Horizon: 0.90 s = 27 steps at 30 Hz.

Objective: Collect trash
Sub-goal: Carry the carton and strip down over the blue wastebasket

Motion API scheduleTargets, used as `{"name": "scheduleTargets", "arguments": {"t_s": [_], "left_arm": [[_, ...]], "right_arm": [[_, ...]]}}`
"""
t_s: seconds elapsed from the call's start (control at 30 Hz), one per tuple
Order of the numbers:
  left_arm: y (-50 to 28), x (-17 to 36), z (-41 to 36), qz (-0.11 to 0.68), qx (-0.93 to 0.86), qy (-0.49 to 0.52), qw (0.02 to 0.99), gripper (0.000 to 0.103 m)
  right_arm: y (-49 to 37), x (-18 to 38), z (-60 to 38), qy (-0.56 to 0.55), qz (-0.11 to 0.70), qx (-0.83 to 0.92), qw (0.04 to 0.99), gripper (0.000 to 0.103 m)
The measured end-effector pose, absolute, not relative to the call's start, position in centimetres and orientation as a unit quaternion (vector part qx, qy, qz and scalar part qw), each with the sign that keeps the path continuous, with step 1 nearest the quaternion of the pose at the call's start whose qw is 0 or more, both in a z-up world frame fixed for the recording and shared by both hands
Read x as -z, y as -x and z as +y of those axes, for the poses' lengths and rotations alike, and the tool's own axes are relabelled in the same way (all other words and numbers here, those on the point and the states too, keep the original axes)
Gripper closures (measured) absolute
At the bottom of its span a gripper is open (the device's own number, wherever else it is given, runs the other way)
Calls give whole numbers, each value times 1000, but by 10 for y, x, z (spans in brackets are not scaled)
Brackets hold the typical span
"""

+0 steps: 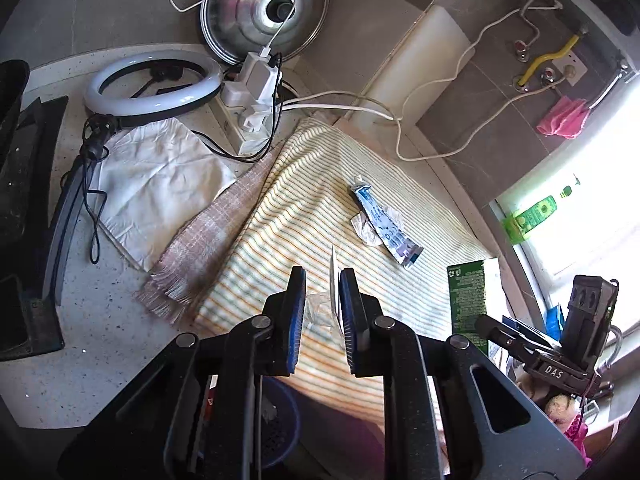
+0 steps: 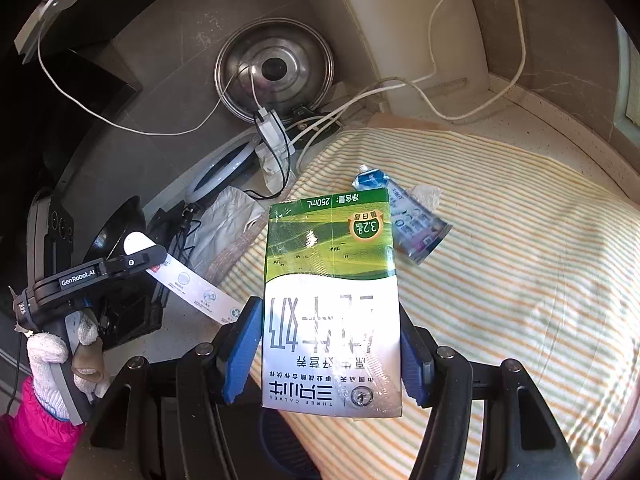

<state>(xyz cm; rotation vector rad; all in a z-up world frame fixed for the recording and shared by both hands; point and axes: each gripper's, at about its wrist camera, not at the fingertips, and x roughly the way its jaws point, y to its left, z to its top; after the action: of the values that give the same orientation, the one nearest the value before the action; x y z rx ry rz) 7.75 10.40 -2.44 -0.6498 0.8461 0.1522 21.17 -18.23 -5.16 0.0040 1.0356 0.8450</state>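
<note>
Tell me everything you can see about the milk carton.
The milk carton is a small green-and-white box printed with a grassy field and Chinese text, wrapped in glossy film. The right gripper clamps its sides between blue pads, holding it above the striped cloth, print upside down to the camera.

place: home kitchen | cues: pot lid [image 1: 266,10], tiled wall [image 1: 492,136], speckled counter [image 1: 104,340]
</note>
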Motion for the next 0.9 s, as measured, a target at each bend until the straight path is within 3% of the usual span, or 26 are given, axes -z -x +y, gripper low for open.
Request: {"name": "scheduleTargets", "arguments": {"t_s": [0.53,0.9], "left_arm": [[2,4,105,411,-30,273,869,88],[32,47,92,467,-15,236,852,88]], "right_arm": [[-127,55,-172,-16,485,-376,790,39],[-68,75,-161,-16,500,-371,782,39]]}}
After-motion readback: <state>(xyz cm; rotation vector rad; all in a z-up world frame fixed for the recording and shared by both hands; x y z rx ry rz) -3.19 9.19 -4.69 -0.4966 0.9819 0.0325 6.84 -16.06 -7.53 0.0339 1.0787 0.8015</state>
